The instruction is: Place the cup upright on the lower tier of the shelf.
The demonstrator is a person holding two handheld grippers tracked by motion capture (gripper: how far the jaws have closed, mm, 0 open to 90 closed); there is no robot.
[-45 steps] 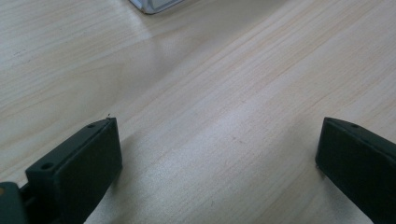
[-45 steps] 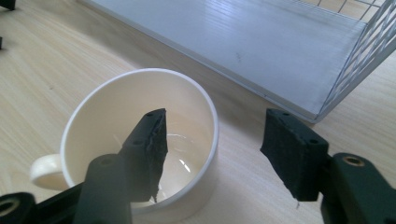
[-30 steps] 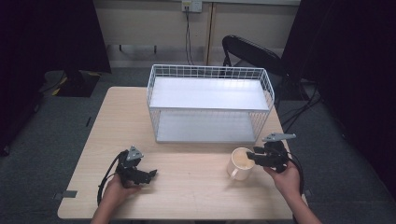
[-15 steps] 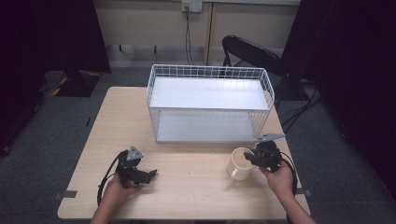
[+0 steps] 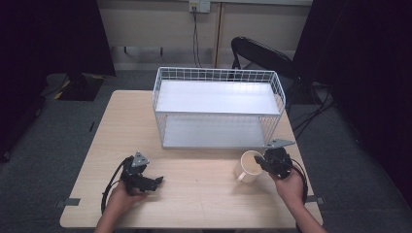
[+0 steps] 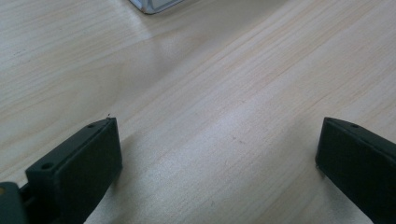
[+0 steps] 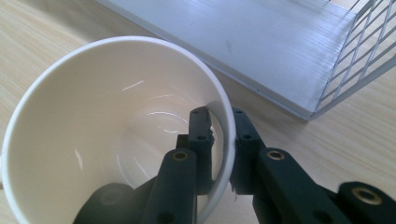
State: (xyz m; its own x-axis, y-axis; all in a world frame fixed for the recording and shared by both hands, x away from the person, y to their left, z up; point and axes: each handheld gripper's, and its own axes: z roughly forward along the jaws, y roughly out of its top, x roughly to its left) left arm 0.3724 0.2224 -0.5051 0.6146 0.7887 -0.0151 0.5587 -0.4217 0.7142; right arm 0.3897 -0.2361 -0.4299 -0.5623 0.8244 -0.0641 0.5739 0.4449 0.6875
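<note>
A cream cup leans on the wooden table just in front of the white wire rack. My right gripper is shut on the cup's rim: in the right gripper view one jaw sits inside the cup and the other outside its wall, the gripper pinching the thin edge. My left gripper rests low over the table at the front left. Its jaws stand wide apart in the left gripper view, the gripper open with bare wood between them.
The two-level rack has a white lower shelf and a mesh side close to the cup. A black chair stands behind the table. Cables trail from the left gripper.
The right gripper and the cup have shifted slightly left and nearer the front, and the cup now tilts. The left gripper has stayed put.
</note>
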